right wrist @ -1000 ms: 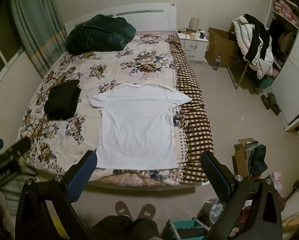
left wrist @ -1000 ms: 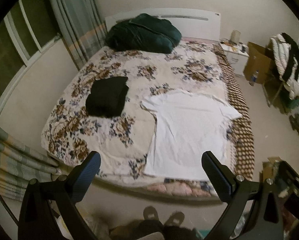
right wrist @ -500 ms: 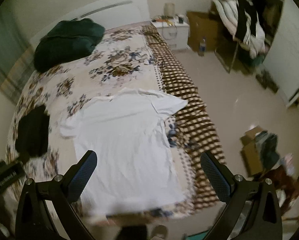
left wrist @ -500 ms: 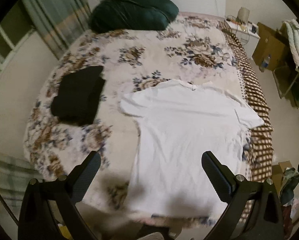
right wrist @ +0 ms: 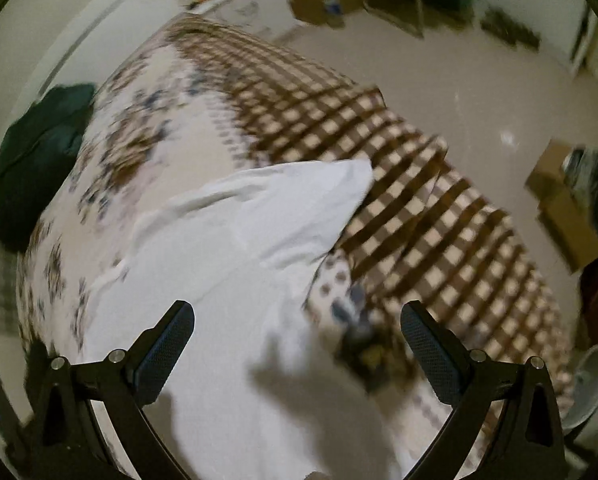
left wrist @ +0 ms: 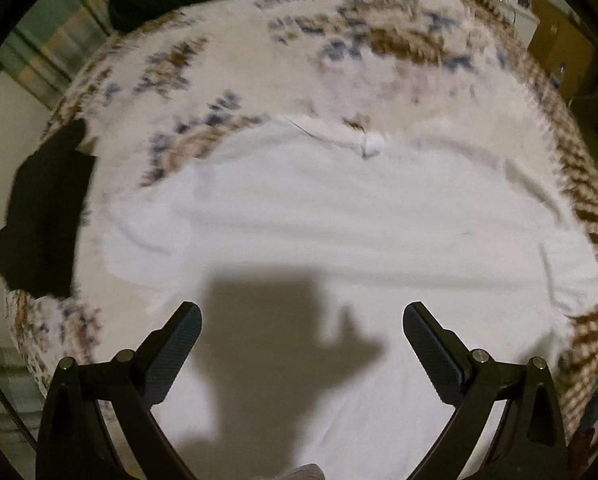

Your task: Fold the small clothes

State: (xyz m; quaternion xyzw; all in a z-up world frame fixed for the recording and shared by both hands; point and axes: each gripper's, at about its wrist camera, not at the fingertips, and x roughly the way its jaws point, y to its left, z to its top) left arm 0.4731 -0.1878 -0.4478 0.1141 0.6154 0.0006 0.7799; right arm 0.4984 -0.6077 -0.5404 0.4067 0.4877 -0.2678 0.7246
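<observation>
A white T-shirt (left wrist: 339,232) lies flat on the floral bedspread (left wrist: 299,60), collar away from me. My left gripper (left wrist: 301,320) is open and empty, hovering low over the shirt's middle, and its shadow falls on the cloth. My right gripper (right wrist: 297,318) is open and empty above the shirt's right side (right wrist: 227,280), near the right sleeve (right wrist: 299,200). Both views are motion-blurred.
A folded black garment (left wrist: 43,216) lies left of the shirt. A dark green bundle (right wrist: 39,152) sits at the head of the bed. A brown checked blanket (right wrist: 399,184) covers the bed's right edge. Cardboard boxes (right wrist: 563,200) stand on the floor at the right.
Both grippers have moved forward and down from the foot of the bed to close over the shirt. The right one has also swung toward the right sleeve. Both stay open.
</observation>
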